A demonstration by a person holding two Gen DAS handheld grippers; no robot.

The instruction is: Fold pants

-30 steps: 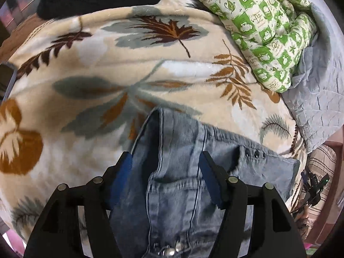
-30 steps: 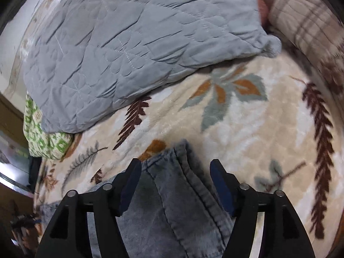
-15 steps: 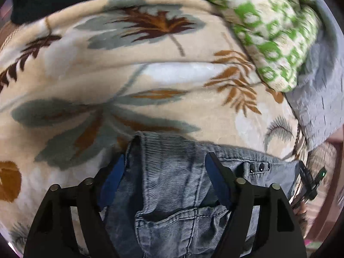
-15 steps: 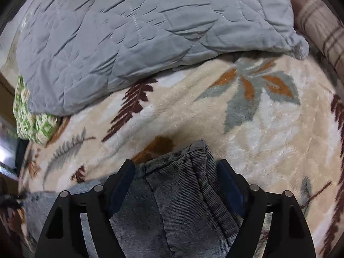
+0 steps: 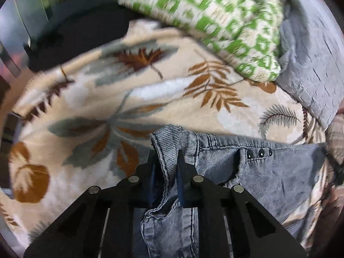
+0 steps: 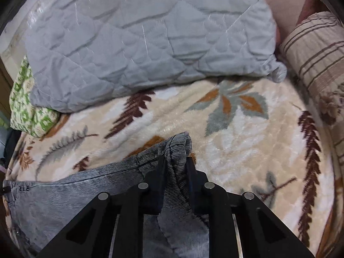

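Grey-blue denim pants (image 5: 268, 172) lie on a cream blanket with a leaf print (image 5: 96, 107). My left gripper (image 5: 166, 161) is shut on the pants' waistband corner, near the three dark fly buttons (image 5: 259, 153). My right gripper (image 6: 175, 161) is shut on the other bunched end of the pants (image 6: 86, 189), with the cloth stretched away to the left. Both pinched ends are raised a little off the blanket (image 6: 247, 146).
A grey quilted cover (image 6: 139, 38) lies across the back, also seen in the left wrist view (image 5: 311, 64). A green-and-white patterned quilt (image 5: 215, 21) lies beside it. A black garment (image 5: 75, 34) sits at the far left. A striped beige pillow (image 6: 316, 49) is at the right.
Both grippers have closed from open onto the denim and pinched it. The views have shifted, showing more of the bedding behind, and the cloth is now pulled taut between the two grips.
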